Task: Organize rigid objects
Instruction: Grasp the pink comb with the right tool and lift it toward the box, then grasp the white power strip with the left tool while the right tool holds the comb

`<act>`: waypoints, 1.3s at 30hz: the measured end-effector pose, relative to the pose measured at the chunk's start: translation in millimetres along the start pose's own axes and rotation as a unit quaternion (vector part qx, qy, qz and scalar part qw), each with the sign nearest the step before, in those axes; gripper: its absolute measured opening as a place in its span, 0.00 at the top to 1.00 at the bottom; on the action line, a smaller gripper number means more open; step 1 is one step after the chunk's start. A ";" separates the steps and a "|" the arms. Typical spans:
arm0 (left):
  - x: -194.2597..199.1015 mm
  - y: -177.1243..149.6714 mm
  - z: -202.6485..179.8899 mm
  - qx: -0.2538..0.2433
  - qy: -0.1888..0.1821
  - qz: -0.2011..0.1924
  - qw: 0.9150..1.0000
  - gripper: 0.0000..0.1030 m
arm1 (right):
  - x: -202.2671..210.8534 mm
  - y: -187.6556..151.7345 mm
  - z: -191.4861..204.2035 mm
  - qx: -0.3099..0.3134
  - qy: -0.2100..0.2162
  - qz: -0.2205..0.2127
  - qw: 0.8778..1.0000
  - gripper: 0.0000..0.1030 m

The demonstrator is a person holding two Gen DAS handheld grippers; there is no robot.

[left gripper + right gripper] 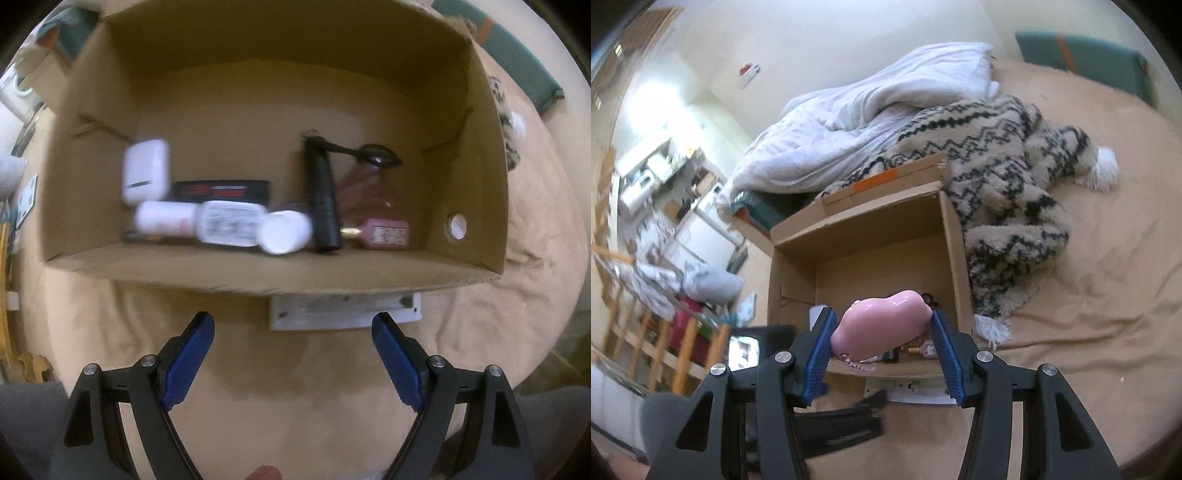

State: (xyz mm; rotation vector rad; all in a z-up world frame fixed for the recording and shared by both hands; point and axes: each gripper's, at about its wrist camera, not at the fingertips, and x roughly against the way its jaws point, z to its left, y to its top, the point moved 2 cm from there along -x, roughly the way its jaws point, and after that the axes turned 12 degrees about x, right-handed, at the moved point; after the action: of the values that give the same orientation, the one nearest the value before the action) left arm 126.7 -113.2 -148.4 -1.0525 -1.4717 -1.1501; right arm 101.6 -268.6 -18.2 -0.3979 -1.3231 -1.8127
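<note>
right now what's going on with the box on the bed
A person is packing small things into a cardboard box on the bed. The right claw is shut on a pink brush, held over the near edge of the box. The left claw is open and empty, just in front of the box. Already inside, along the near wall, lie a white earbud case, a white bottle, a black tube and a small pink bottle.

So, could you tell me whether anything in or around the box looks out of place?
Inside the cardboard box, the bottles are jumbled on their sides against the near wall, and a black tube leans across them. The right gripper holds a pink brush above the box.
</note>
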 end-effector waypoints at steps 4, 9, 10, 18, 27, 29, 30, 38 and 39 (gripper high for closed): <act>-23.6 2.8 -18.3 -0.020 0.024 0.013 0.999 0.17 | -1.6 -0.3 -8.2 -0.020 0.010 0.004 1.000 0.46; -44.5 10.9 -21.0 -0.025 0.019 0.025 0.999 0.17 | -3.2 -1.1 -11.1 -0.031 0.021 0.006 0.999 0.46; -45.4 12.1 -19.5 -0.019 0.012 0.028 0.999 0.17 | -3.9 -1.1 -11.4 -0.033 0.023 0.006 0.999 0.46; -40.6 25.6 -7.5 -0.019 -0.010 0.043 0.999 0.36 | -7.7 -0.2 -5.3 -0.018 0.018 0.011 1.000 0.46; -15.7 -3.4 25.8 -0.021 -0.021 0.033 0.999 0.37 | -7.5 -1.1 -10.3 -0.022 0.006 0.014 1.000 0.46; -6.7 -9.6 36.2 -0.026 -0.019 0.023 0.999 0.37 | -7.8 -0.9 -8.6 -0.018 0.002 0.016 1.000 0.46; -2.3 -13.1 41.8 -0.028 -0.018 0.019 0.999 0.37 | -8.3 -1.1 -8.0 -0.016 0.001 0.016 1.000 0.46; 38.9 -27.2 105.4 -0.018 0.006 -0.026 0.999 0.37 | -12.5 -3.8 -4.5 0.002 -0.016 0.027 1.000 0.46; 46.0 -28.1 117.5 -0.012 0.009 -0.033 0.999 0.37 | -12.6 -4.6 -4.4 0.003 -0.019 0.028 0.999 0.46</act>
State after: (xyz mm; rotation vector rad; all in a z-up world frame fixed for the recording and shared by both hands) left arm 71.5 0.0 -119.2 -1.0137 -1.4906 -1.2233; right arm 106.5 -266.6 -31.3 -0.4632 -1.3297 -1.7634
